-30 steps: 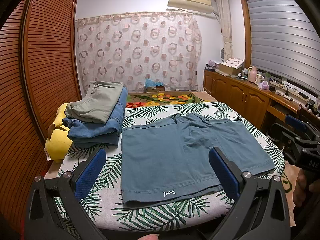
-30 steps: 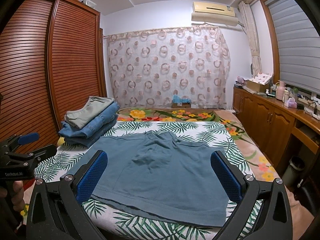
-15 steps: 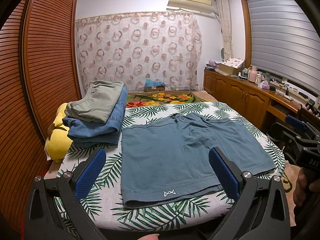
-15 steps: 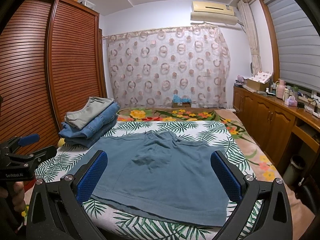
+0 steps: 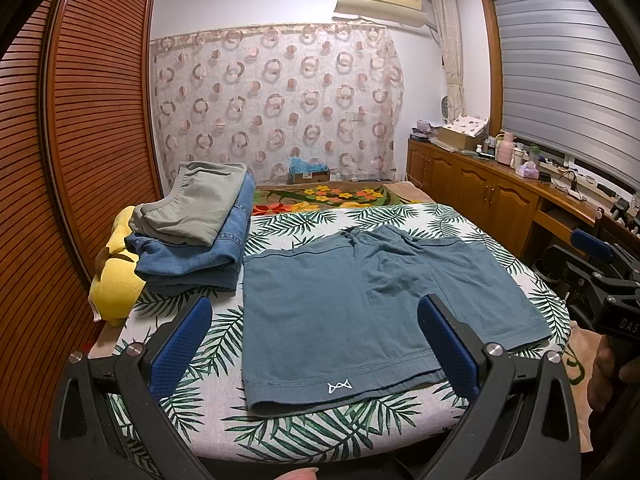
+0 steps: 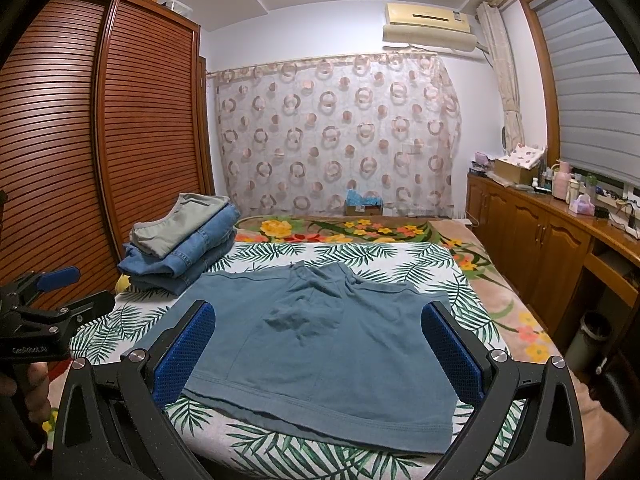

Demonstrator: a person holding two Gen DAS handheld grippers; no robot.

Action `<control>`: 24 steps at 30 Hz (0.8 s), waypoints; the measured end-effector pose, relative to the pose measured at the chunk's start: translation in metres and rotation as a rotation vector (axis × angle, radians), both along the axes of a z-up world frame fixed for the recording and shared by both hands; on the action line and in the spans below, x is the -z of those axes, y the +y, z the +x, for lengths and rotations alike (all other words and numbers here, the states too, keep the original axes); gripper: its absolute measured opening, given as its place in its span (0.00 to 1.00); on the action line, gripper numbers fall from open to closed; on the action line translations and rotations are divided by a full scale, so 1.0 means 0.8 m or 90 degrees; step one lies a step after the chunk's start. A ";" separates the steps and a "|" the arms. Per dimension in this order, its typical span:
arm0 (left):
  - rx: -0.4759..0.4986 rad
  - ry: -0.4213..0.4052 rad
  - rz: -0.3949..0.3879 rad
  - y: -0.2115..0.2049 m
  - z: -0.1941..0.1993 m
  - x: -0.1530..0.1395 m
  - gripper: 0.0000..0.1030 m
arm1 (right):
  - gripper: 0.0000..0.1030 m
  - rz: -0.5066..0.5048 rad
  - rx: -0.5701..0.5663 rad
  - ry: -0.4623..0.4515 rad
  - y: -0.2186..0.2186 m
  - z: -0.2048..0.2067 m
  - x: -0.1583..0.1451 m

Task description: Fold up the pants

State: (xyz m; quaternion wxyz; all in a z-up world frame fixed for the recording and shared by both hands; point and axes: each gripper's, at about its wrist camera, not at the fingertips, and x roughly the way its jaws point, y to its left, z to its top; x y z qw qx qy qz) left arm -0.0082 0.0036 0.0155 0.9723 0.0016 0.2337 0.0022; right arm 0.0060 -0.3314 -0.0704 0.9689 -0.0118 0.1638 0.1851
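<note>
A pair of teal-blue shorts [image 5: 360, 304] lies spread flat on a leaf-print bed cover [image 5: 224, 412], hems toward me, with a small white logo near the left hem. The shorts [image 6: 320, 344] fill the middle of the right wrist view. My left gripper [image 5: 316, 344] hovers open above the near edge of the bed, nothing between its blue pads. My right gripper [image 6: 320, 352] is open too, held over the near hem. Each gripper shows at the edge of the other's view: the right gripper [image 5: 600, 276] at far right, the left gripper [image 6: 44, 304] at far left.
A stack of folded clothes [image 5: 196, 232], grey-green on denim, sits at the bed's back left beside a yellow plush [image 5: 116, 280]. A slatted wooden wardrobe [image 5: 80, 152] lines the left. Wooden cabinets [image 6: 532, 236] with clutter run along the right. A floral blanket [image 6: 360, 228] lies beyond.
</note>
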 end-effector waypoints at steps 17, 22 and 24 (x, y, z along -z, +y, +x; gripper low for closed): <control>0.009 0.039 -0.010 0.001 0.016 0.030 1.00 | 1.00 -0.008 0.001 0.021 -0.001 0.004 0.004; 0.022 0.058 -0.013 0.003 0.023 0.043 1.00 | 1.00 -0.015 0.006 0.037 -0.003 0.011 0.008; 0.021 0.065 -0.014 0.005 0.026 0.048 1.00 | 1.00 -0.018 0.007 0.048 -0.004 0.015 0.010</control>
